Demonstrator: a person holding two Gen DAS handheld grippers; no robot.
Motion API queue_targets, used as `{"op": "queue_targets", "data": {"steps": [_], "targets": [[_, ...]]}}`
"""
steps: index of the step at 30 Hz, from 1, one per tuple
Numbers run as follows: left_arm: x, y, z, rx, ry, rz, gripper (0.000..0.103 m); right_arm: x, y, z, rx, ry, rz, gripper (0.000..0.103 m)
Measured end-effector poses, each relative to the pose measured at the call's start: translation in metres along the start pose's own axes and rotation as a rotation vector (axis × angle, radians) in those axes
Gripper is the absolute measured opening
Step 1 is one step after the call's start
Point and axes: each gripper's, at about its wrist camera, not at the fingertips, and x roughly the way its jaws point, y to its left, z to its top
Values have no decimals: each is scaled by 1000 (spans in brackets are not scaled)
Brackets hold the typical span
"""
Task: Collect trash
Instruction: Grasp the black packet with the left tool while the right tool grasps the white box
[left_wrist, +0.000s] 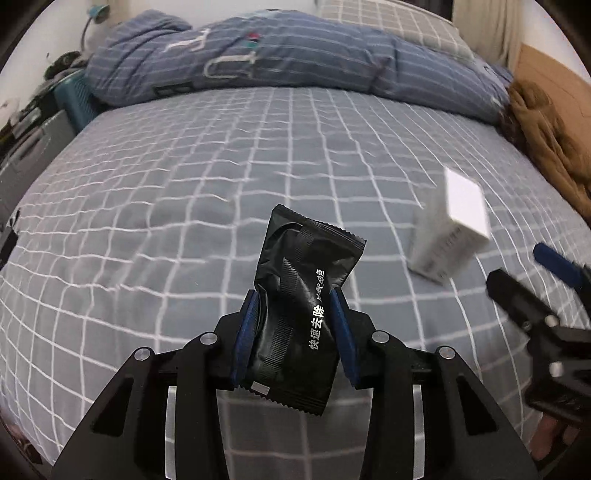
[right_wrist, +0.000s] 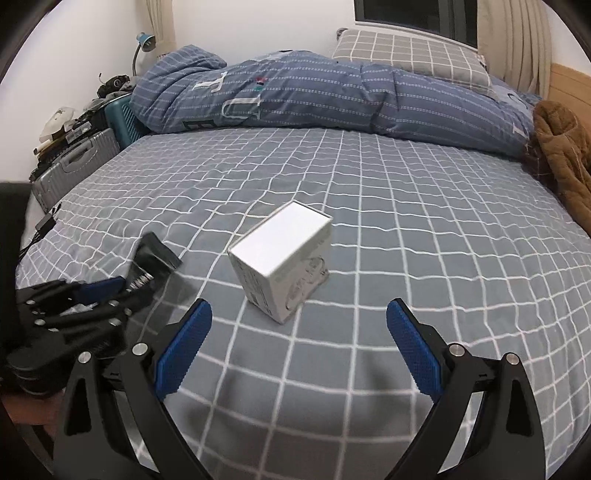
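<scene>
White box (right_wrist: 282, 258) between open gripper (right_wrist: 299, 314) fingers

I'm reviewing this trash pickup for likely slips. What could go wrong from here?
1. The left gripper pinches only the lower part of the black wrapper; the crumpled, slick-looking foil may slide out while carried.
2. The white box sits tilted on the soft checked sheet; the open right gripper might nudge it over rather than straddle it.
</scene>
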Motion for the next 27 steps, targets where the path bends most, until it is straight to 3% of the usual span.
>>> {"op": "queue_targets", "data": {"steps": [13, 21, 27], "targets": [[15, 25, 21, -46, -11, 32, 39, 42, 22, 25, 10, -11, -22, 91], [20, 31, 22, -69, -10, 47, 39, 59, 26, 26, 9, 26, -33, 60], [17, 29, 21, -75, -16, 46, 39, 54, 24, 26, 7, 24, -22, 48]]}}
